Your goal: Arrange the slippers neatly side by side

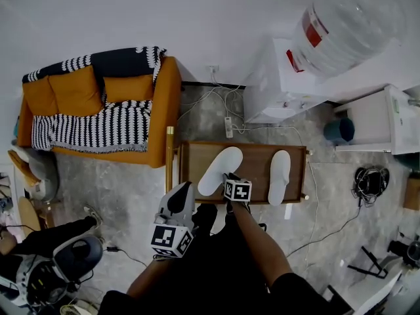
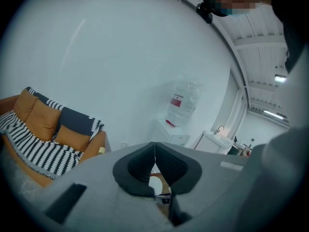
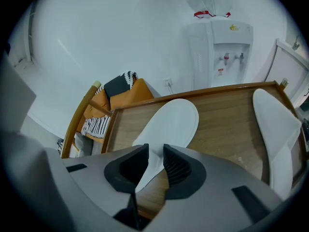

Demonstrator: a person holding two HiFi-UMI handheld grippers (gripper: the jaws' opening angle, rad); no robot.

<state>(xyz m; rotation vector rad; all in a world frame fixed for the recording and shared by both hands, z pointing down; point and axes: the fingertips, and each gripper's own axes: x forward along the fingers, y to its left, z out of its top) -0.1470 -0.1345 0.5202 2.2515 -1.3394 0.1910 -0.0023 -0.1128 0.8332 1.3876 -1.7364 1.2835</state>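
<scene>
Two white slippers lie on a low wooden table (image 1: 256, 155). The left slipper (image 1: 220, 169) (image 3: 170, 123) lies slanted, toe to the far right. The right slipper (image 1: 279, 176) (image 3: 277, 129) lies straight, apart from it near the table's right end. My right gripper (image 1: 228, 176) (image 3: 155, 152) is at the left slipper's heel, its jaws closed on the heel edge, with white fabric showing between the pads. My left gripper (image 1: 182, 192) (image 2: 154, 146) is held off the table's near left corner, pointing up at the wall, tips touching with nothing between them.
An orange sofa (image 1: 98, 110) with a striped throw stands to the left of the table. A water dispenser (image 1: 275, 77) with a bottle (image 1: 341, 25), a white cabinet (image 1: 387, 120) and a blue bin (image 1: 339, 130) stand behind. A power strip (image 1: 228, 126) and cables lie on the floor.
</scene>
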